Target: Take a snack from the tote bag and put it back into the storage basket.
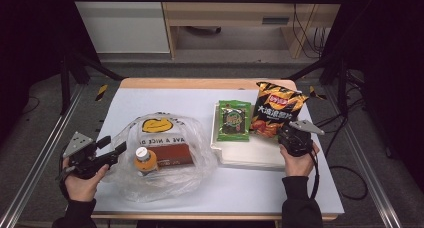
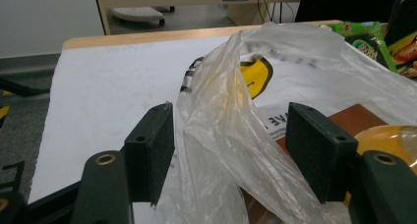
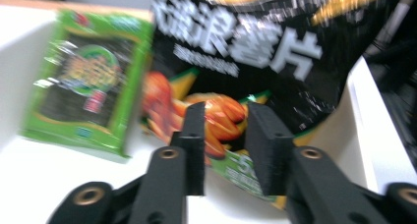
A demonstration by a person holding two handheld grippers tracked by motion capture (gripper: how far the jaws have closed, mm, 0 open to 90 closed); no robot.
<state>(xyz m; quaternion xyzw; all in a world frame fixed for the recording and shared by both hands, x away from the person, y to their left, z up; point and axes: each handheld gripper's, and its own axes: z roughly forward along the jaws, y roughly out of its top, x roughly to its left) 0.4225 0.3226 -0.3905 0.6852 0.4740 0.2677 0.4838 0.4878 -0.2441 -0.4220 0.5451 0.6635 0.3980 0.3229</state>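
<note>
Left claw (image 2: 228, 150) sat open around the plastic bag's (image 2: 221, 135) bunched edge, lower left; right claw (image 3: 223, 140) sat partly open at the black chip bag (image 3: 246, 52), centre right.

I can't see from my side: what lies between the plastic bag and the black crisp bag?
A green snack packet lies between the plastic bag and the crisp bag, flat on a white tray; the high view shows it.

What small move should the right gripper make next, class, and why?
Probably ease forward and close on the chip bag's lower edge. The right gripper has its jaws parted right at that edge without pressing it, while the left gripper straddles the plastic bag's rim, apparently ready to receive it.
</note>
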